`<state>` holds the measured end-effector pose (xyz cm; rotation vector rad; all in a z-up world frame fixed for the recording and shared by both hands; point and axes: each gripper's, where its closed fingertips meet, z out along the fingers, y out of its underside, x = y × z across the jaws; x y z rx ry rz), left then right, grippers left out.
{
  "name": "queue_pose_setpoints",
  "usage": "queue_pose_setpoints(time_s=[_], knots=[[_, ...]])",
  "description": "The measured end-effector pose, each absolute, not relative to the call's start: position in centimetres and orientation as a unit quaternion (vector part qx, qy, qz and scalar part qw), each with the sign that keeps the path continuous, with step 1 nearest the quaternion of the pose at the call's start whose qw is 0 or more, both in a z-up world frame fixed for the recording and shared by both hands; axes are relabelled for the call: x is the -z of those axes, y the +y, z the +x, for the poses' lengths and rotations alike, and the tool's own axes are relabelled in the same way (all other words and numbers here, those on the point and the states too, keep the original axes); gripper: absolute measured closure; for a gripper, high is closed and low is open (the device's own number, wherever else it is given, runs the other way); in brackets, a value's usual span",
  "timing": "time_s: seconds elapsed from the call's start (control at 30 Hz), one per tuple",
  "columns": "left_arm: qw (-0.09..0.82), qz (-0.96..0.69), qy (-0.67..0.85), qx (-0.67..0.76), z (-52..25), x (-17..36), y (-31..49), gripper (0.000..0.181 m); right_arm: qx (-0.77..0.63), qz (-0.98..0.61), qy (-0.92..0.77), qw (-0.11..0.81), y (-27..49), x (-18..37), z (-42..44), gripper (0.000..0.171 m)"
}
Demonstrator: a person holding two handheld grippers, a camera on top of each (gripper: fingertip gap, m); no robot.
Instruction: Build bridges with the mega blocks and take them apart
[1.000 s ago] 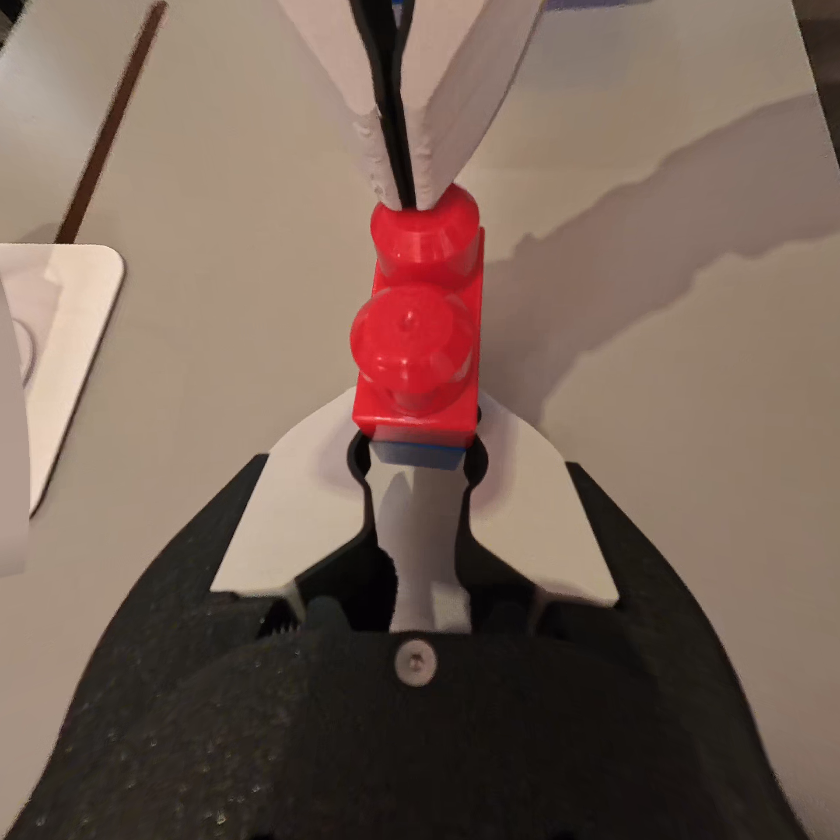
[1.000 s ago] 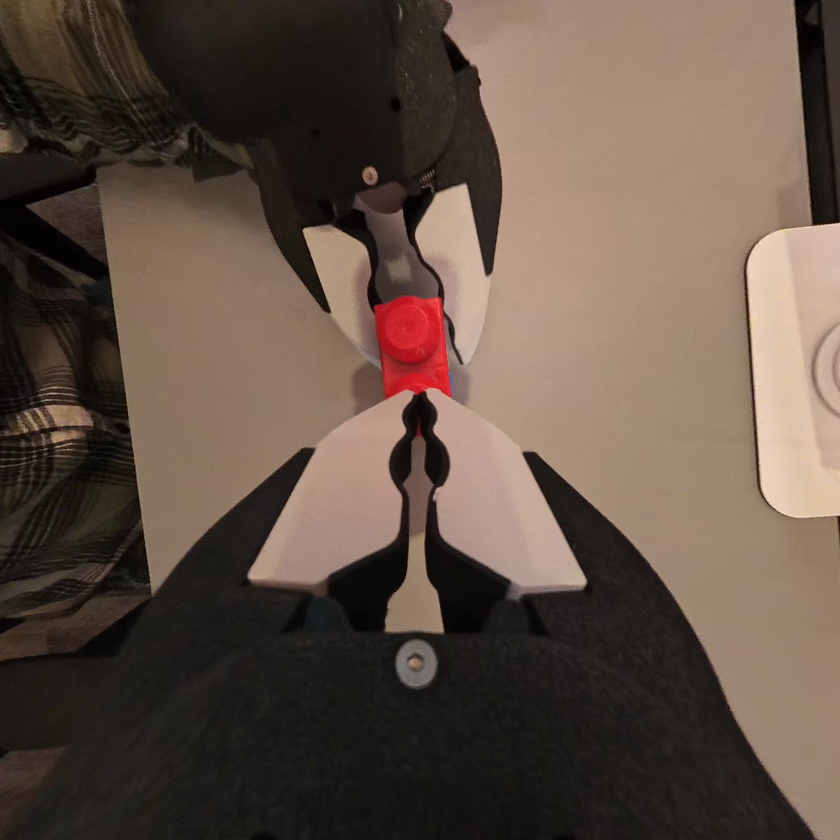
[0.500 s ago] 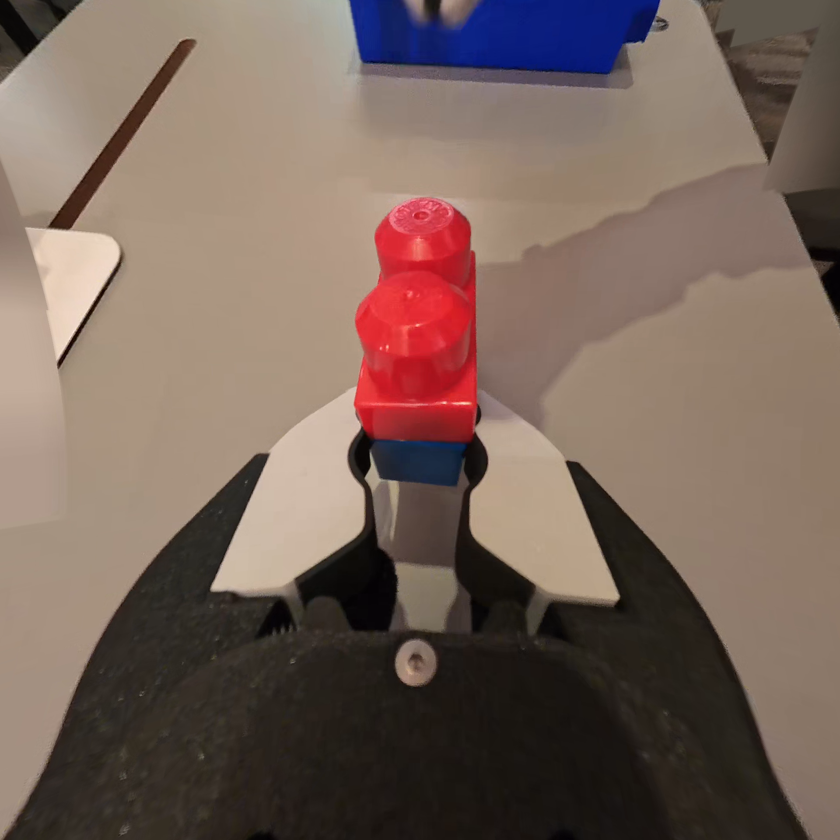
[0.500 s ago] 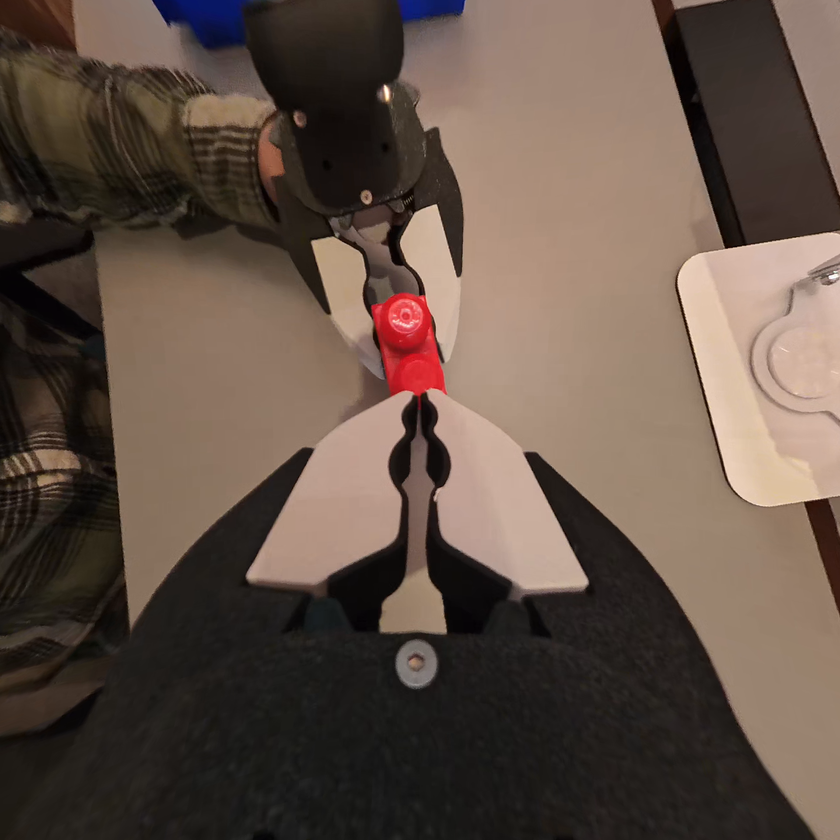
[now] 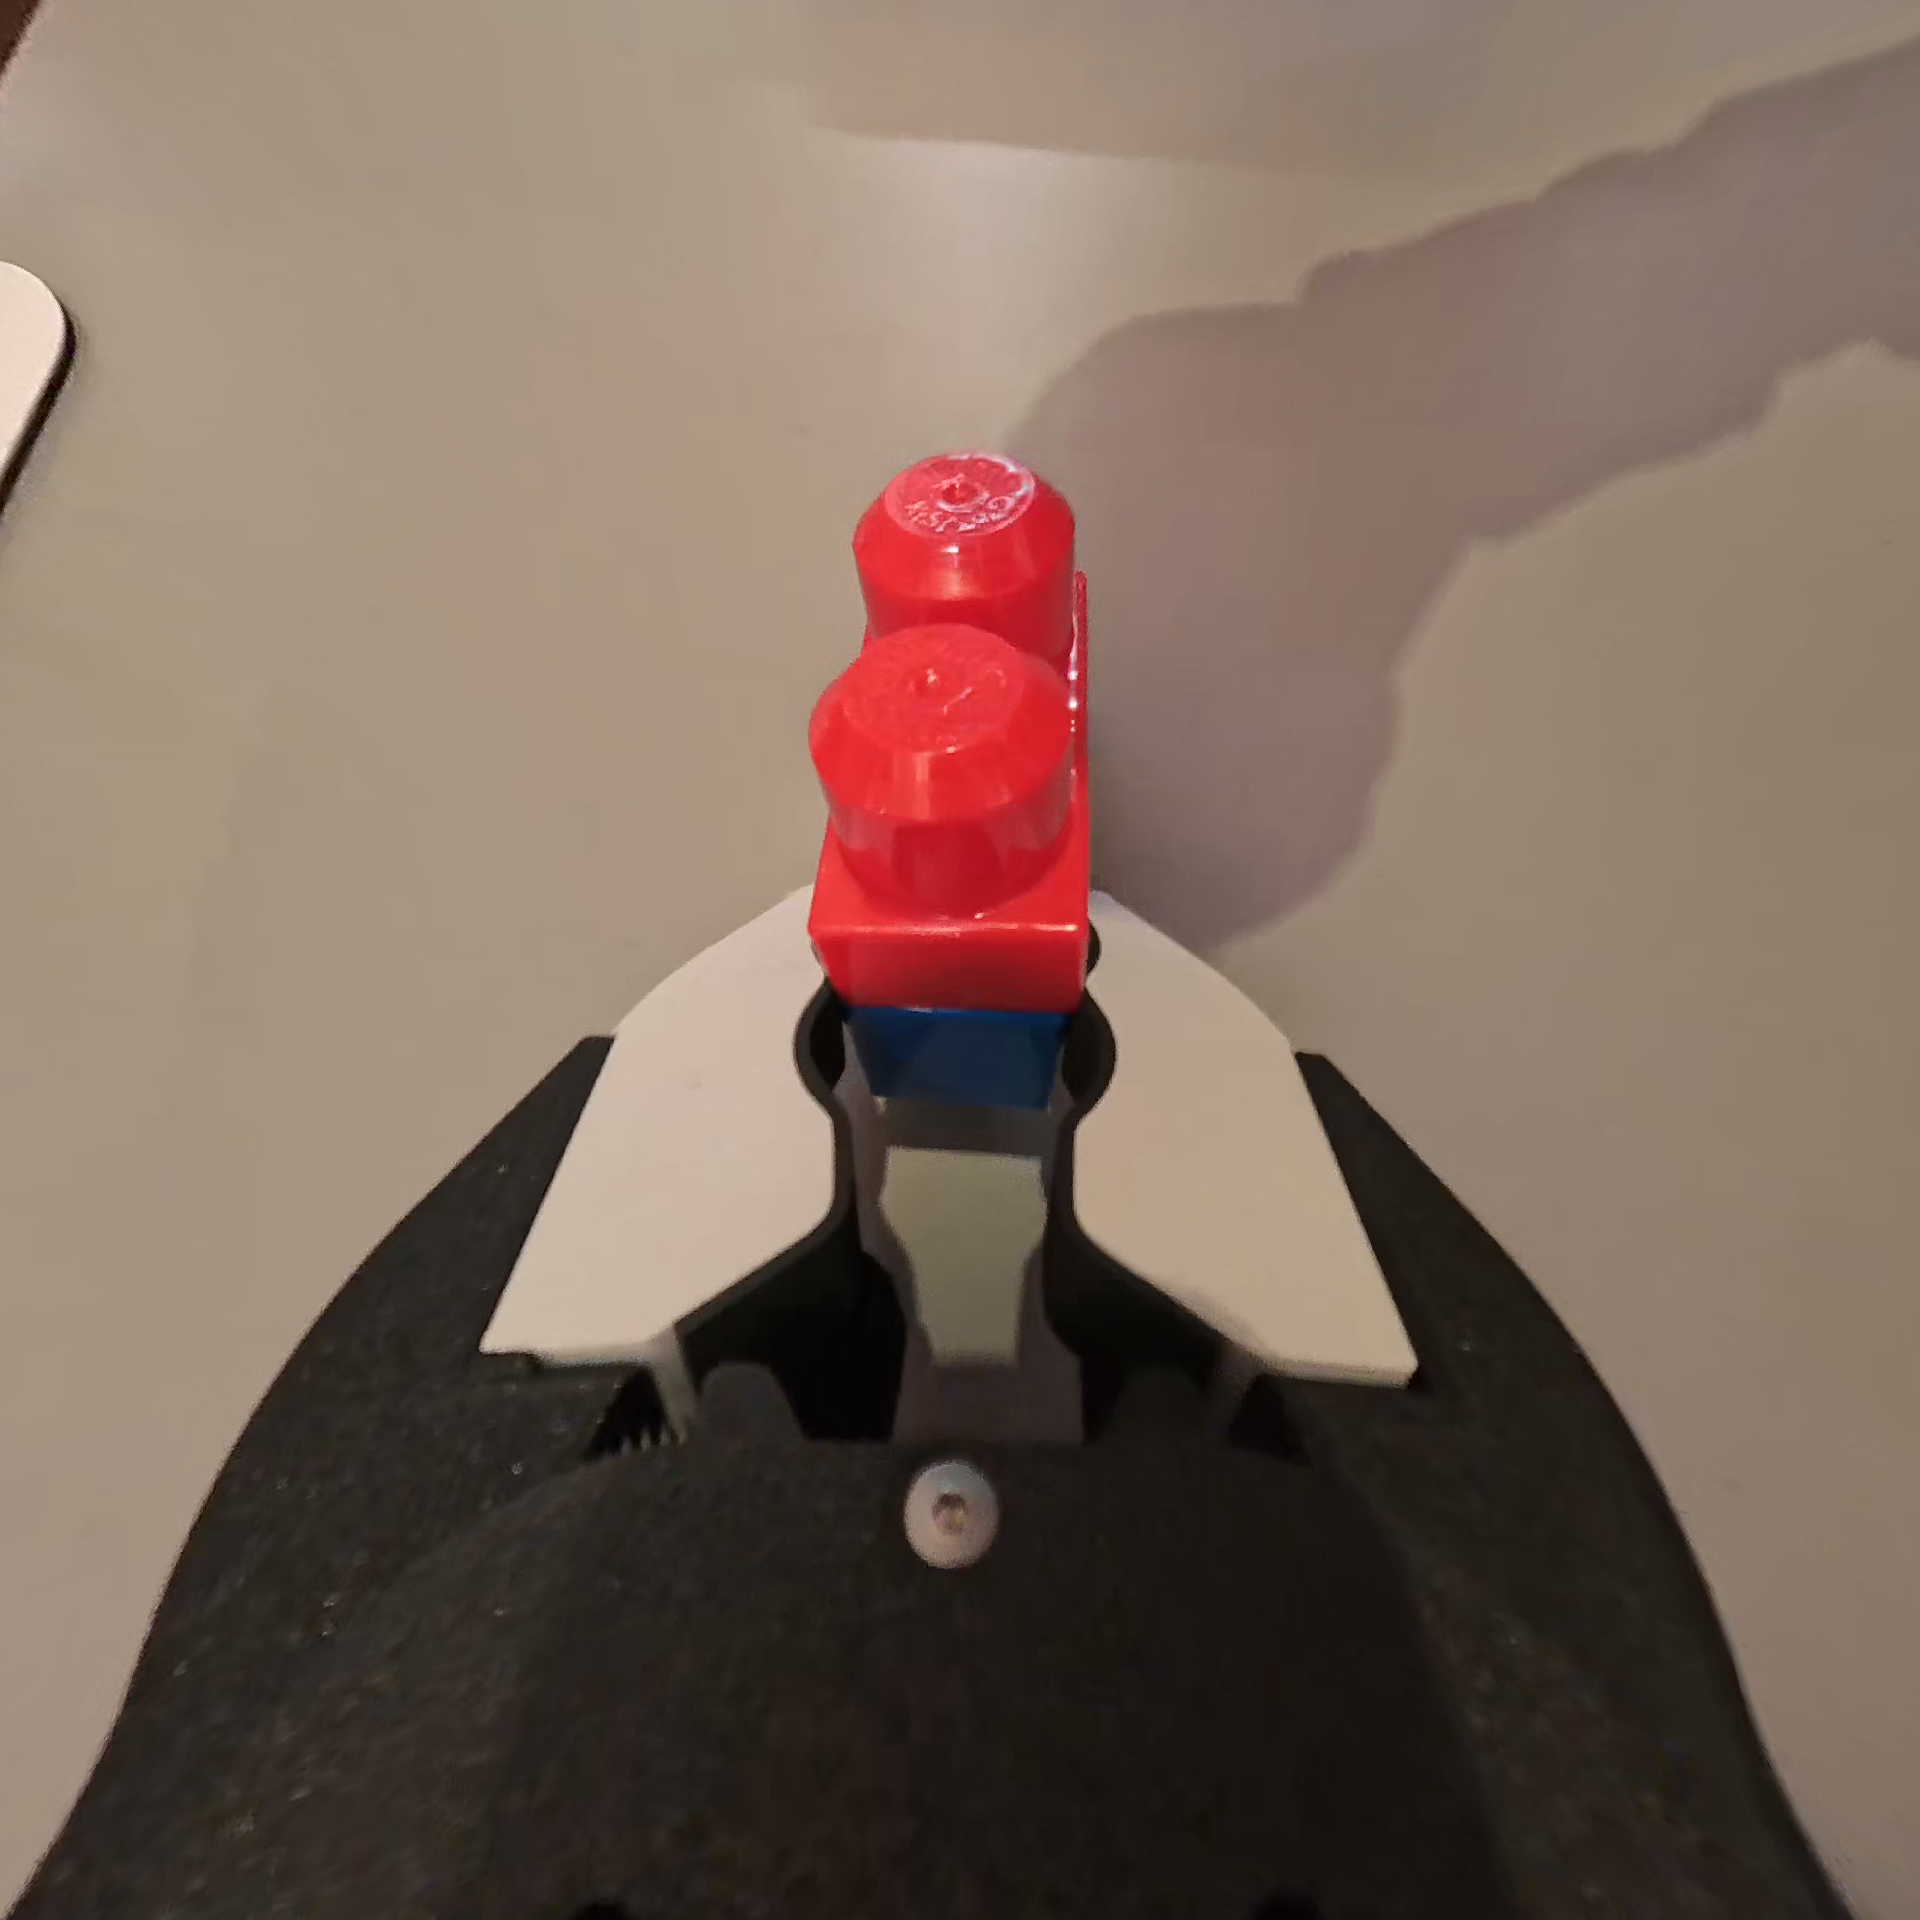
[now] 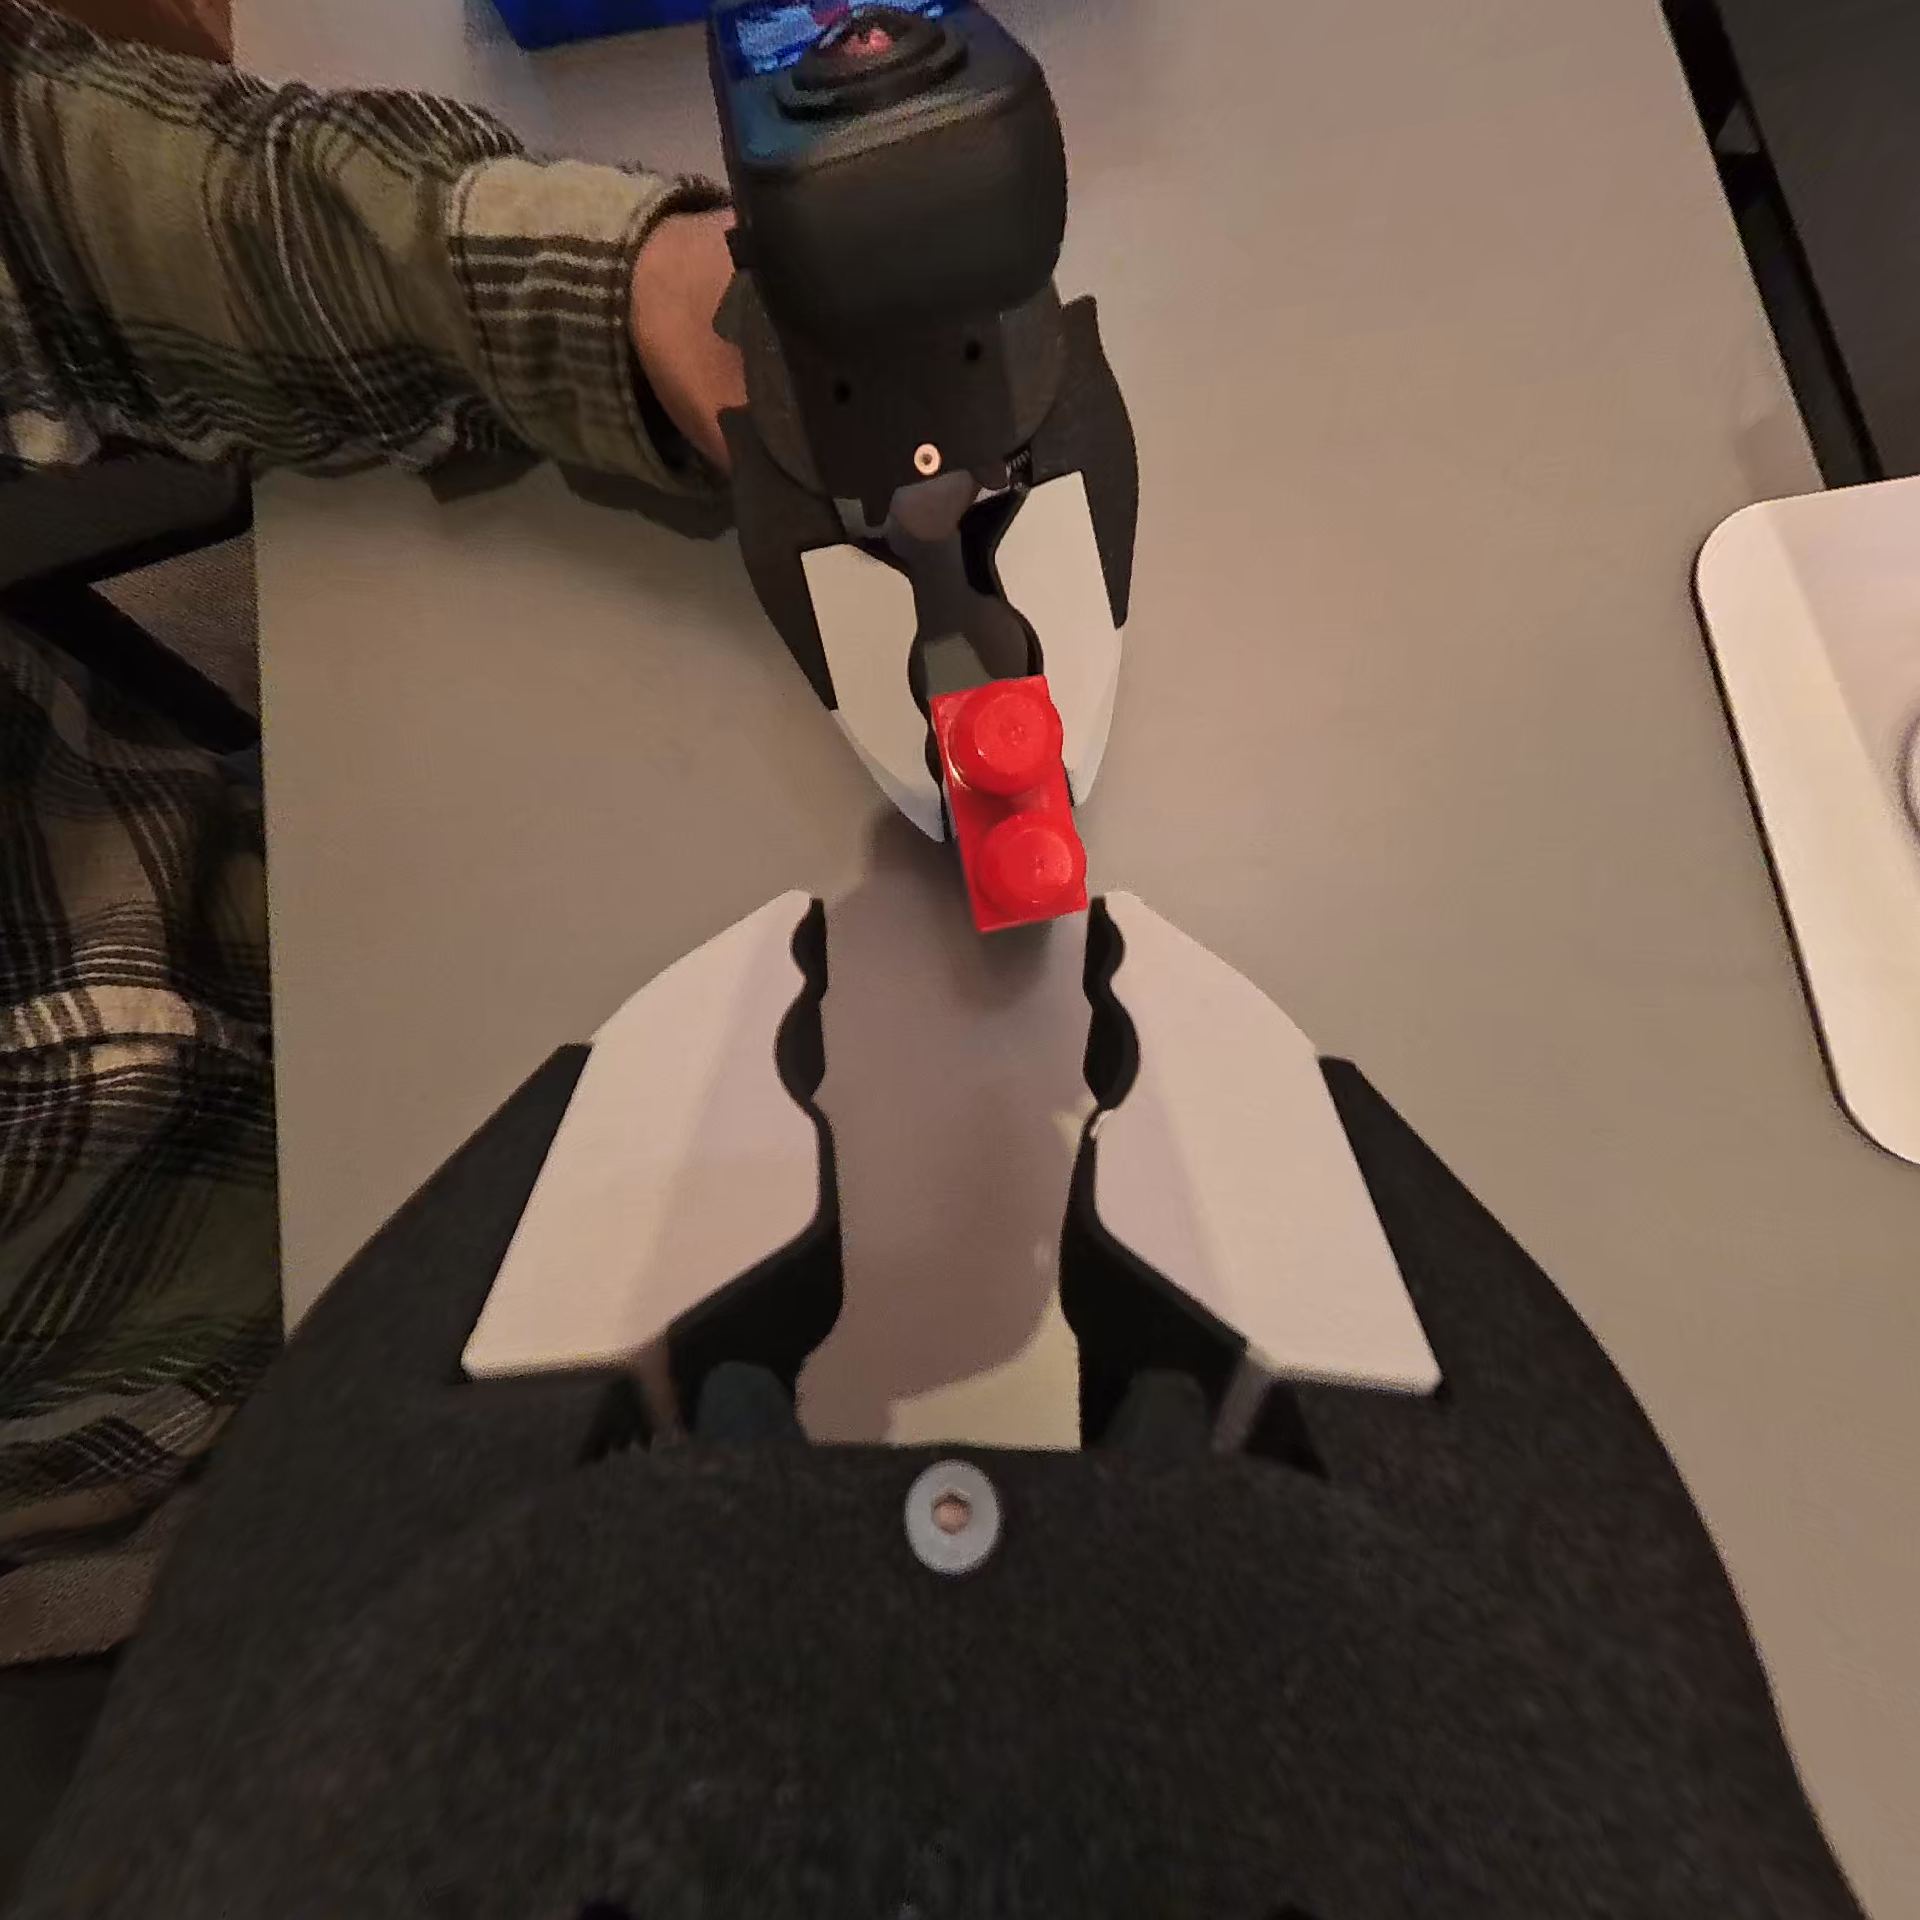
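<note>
A red two-stud block (image 5: 951, 831) sits on top of a blue block (image 5: 956, 1060). My left gripper (image 5: 951, 966) is shut on the blue block and holds the pair just above the grey table (image 5: 416, 623). In the right wrist view the red block (image 6: 1013, 810) sticks out of the left gripper (image 6: 987, 758) towards me; the blue block is hidden under it. My right gripper (image 6: 951, 914) is open and empty. Its fingertips (image 6: 1117, 914) lie just short of the red block's near end without touching it.
A person's hand and plaid sleeve (image 6: 312, 291) hold the left gripper from the table's left edge. A white rounded board (image 6: 1818, 779) lies at the right; its corner shows in the left wrist view (image 5: 26, 364). A blue bin's edge (image 6: 582, 21) is at the far end. The tips of one gripper are about 12 centimetres away from the tips of the other.
My right gripper has let go of the red block's end stud, opened wide and drawn back a little. The left gripper still holds the stack and now tilts down towards the table.
</note>
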<state>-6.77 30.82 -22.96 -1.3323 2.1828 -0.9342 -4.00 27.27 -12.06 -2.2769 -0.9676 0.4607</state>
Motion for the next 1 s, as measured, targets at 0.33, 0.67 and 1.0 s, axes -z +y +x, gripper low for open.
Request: queue_pose_setpoints(time_s=[0.33,0.67,1.0], knots=[[0.188,-0.474,0.803,0.310,-7.9,25.3,31.8,0.141,-0.170,-0.849,-0.391,0.311,28.6,15.1,-4.6,0.136],[0.184,-0.475,0.803,0.309,-7.9,25.4,31.8,0.142,-0.180,-0.835,-0.421,0.305,30.8,17.6,-7.1,0.171],[0.183,-0.475,0.800,0.318,-7.6,25.4,31.6,0.141,-0.179,-0.822,-0.437,0.319,30.9,18.6,-8.0,0.171]])
